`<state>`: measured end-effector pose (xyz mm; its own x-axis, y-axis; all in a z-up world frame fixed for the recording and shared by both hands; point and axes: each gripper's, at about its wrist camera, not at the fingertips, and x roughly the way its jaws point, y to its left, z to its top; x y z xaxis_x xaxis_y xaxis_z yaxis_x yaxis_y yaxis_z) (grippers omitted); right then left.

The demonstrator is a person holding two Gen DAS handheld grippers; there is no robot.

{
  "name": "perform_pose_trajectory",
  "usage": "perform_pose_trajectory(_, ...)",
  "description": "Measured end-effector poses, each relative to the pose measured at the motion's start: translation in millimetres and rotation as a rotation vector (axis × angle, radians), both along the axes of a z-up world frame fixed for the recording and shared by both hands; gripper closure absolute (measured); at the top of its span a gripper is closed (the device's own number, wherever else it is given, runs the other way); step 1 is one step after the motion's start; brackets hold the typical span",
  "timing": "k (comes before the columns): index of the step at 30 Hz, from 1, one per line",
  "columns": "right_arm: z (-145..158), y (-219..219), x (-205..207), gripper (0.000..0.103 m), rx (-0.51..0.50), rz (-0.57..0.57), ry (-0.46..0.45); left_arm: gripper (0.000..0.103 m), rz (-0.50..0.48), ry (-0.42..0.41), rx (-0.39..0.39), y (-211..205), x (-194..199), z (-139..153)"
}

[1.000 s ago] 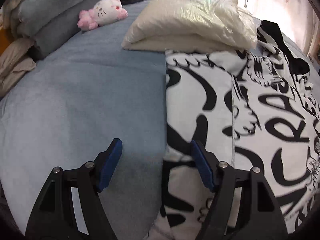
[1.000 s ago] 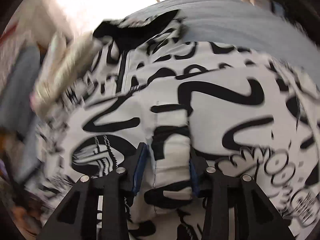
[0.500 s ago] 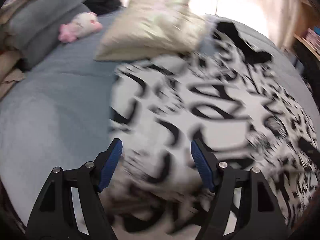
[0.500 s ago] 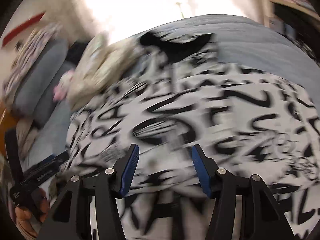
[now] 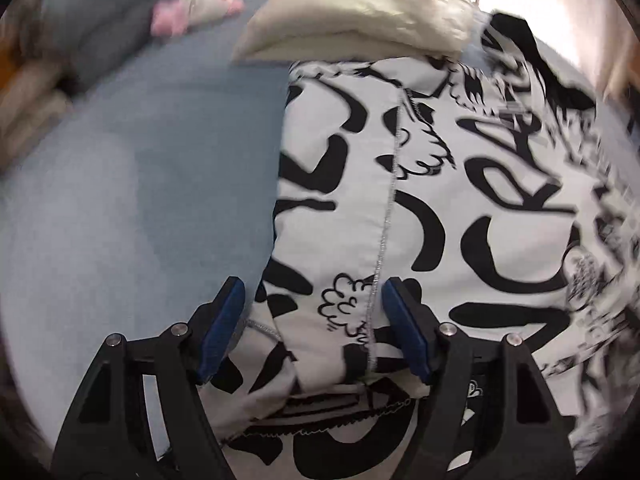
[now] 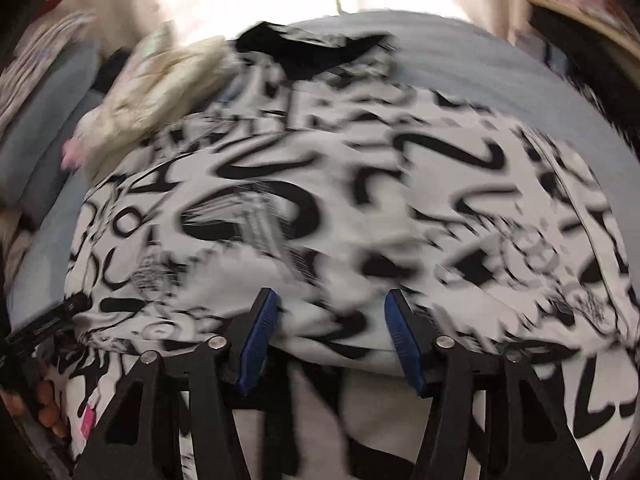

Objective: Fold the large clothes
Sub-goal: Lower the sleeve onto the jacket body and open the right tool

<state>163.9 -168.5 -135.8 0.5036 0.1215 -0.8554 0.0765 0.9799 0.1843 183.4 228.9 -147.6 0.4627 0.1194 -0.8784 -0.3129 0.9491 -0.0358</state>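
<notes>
A large white garment with black graffiti print [image 5: 460, 208] lies spread on a grey-blue bed [image 5: 140, 200]. In the left wrist view my left gripper [image 5: 310, 332] is open, its blue pads on either side of the garment's near left edge and a stitched seam. In the right wrist view the garment [image 6: 320, 208] fills the frame, blurred by motion. My right gripper [image 6: 330, 340] is open over the garment's near hem, with cloth between the pads but not pinched. The garment's black collar [image 6: 304, 48] lies at the far end.
A cream pillow [image 5: 352, 12] lies on the garment's far edge. A pink and white plush toy [image 5: 200, 4] and grey cushions [image 5: 100, 20] sit at the far left. A wooden shelf [image 6: 592, 12] stands at the right of the bed.
My right gripper has let go of the fold it pinched and opened, pulling back toward the near hem. My left gripper stayed open and shifted right, over the garment's left edge.
</notes>
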Motion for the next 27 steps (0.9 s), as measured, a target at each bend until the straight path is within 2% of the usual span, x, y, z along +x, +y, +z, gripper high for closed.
perform_pose_trajectory(1, 0, -4, -2, 0.045, 0.030, -0.007, 0.001, 0.032, 0.013, 0.002, -0.043, 7, -1, -1)
perform_pose_trajectory(3, 1, -7, -2, 0.045, 0.036, -0.011, -0.002, 0.032, 0.015, 0.003, -0.060, 10, -2, -1)
perform_pose_trajectory(8, 19, -3, 0, 0.045, 0.033, 0.006, -0.043, 0.032, -0.013, -0.011, 0.027, -3, -3, 9)
perform_pose_trajectory(12, 42, 8, 10, 0.045, 0.072, 0.058, -0.085, 0.032, -0.076, -0.074, 0.072, -18, 2, 31)
perform_pose_trajectory(19, 62, 60, 67, 0.044, 0.070, 0.154, -0.113, 0.032, -0.156, -0.148, 0.064, -52, 38, 58)
perform_pose_trajectory(22, 58, 78, 94, 0.044, 0.052, 0.167, -0.105, 0.032, -0.173, -0.159, 0.062, -66, 64, 58)
perform_pose_trajectory(27, 19, 84, 140, 0.044, 0.046, 0.160, -0.031, 0.032, -0.174, -0.118, 0.058, -75, 109, 34)
